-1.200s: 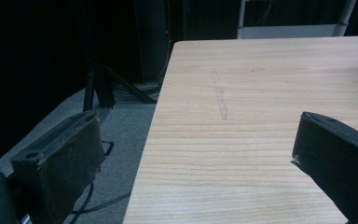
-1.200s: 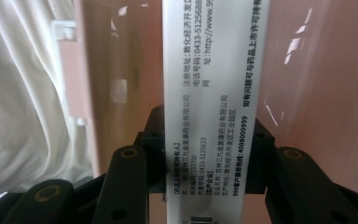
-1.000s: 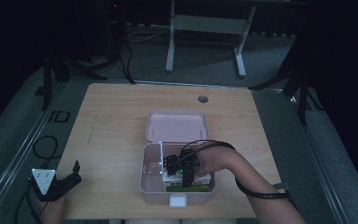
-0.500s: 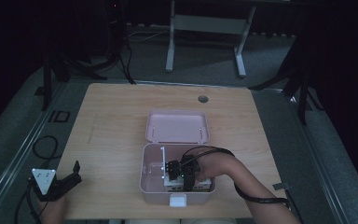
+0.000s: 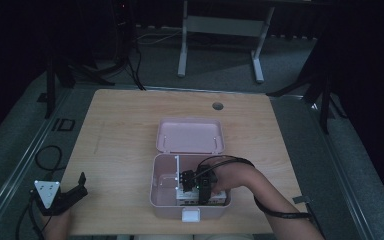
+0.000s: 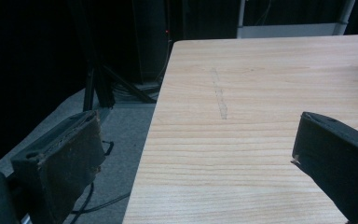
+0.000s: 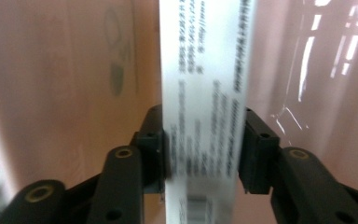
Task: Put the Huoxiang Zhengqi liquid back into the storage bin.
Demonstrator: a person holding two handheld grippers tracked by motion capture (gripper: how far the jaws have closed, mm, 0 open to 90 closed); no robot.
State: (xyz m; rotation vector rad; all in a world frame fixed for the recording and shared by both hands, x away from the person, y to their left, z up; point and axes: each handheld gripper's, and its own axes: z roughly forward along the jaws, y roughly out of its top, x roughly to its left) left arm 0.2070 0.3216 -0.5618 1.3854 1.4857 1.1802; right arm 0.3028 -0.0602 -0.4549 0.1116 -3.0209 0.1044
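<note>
Two claws are at work on one wooden counter (image 5: 130,150). From the high view, one pink box (image 5: 165,200) sits near the front edge with its one lid (image 5: 190,136) lying flat behind it, touching the box's back rim. The right claw (image 5: 192,184) reaches down inside the box, where some white packs lie by the front wall. How many packs is too hard to tell. The left claw (image 5: 72,192) rests at the front left corner of the counter, well apart from the box.

Next, the left claw view. Its two black jaws are spread wide, with nothing between them, just bare counter (image 6: 261,116) and the dark floor past the edge.

Last, the right claw view. The right claw (image 7: 204,151) is pinching one white pack (image 7: 205,93) with small black print on it. Both jaws press on its sides. Pink box walls (image 7: 51,93) are close all around.

What could go wrong? The grip looks to be near one end of the long pack, so it might swing or slip out if lifted fast. It could also bump the box wall and drag the light box along, since the left claw is not holding the box down.
</note>
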